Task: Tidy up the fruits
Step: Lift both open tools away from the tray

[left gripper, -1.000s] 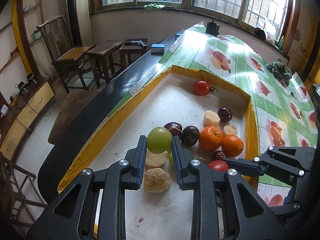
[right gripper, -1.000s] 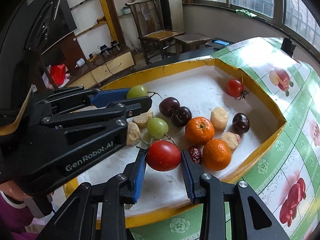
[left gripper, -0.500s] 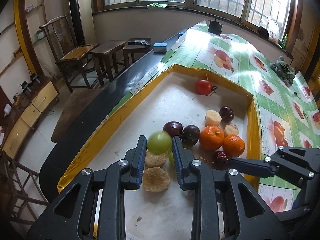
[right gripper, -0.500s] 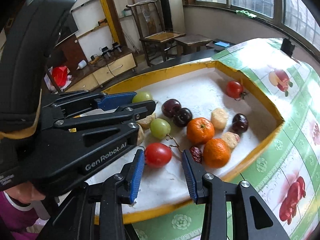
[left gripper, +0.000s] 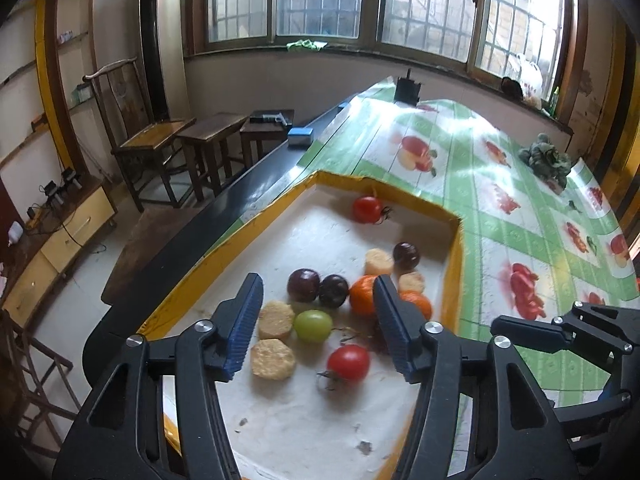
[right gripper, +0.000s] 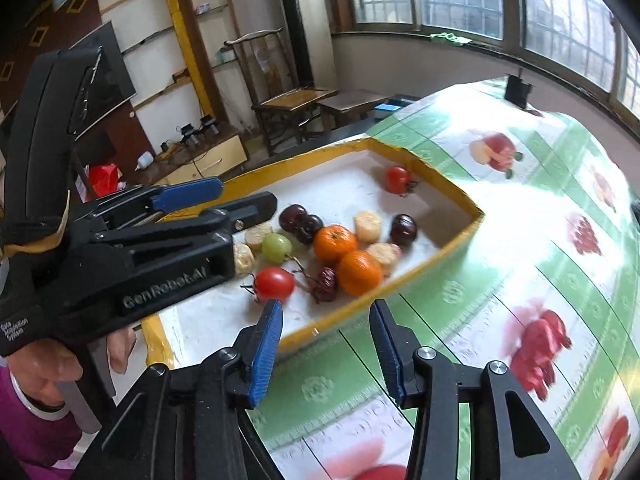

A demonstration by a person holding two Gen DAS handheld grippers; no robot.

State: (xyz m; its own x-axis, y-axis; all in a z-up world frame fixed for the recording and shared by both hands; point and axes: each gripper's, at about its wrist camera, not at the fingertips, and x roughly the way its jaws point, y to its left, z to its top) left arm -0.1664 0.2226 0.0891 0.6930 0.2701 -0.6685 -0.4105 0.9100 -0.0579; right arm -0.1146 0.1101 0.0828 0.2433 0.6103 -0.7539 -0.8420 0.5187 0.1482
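Beside the right view's released left hand-held gripper [right gripper: 224,204], a bare hand [right gripper: 44,364], both grippers empty.

Daylight is pouring in through the windows [left gripper: 360,0] at the back, so the room is looking bright but kinda washed out. The tablecloth [right gripper: 500,208] is catching heavy white glare in both views. Fisheye is bending everything hard, and the corners are going black. In the right wrist view the tablecloth's near right edge is smearing with motion blur. Shadows under the fruit are staying soft and faint.
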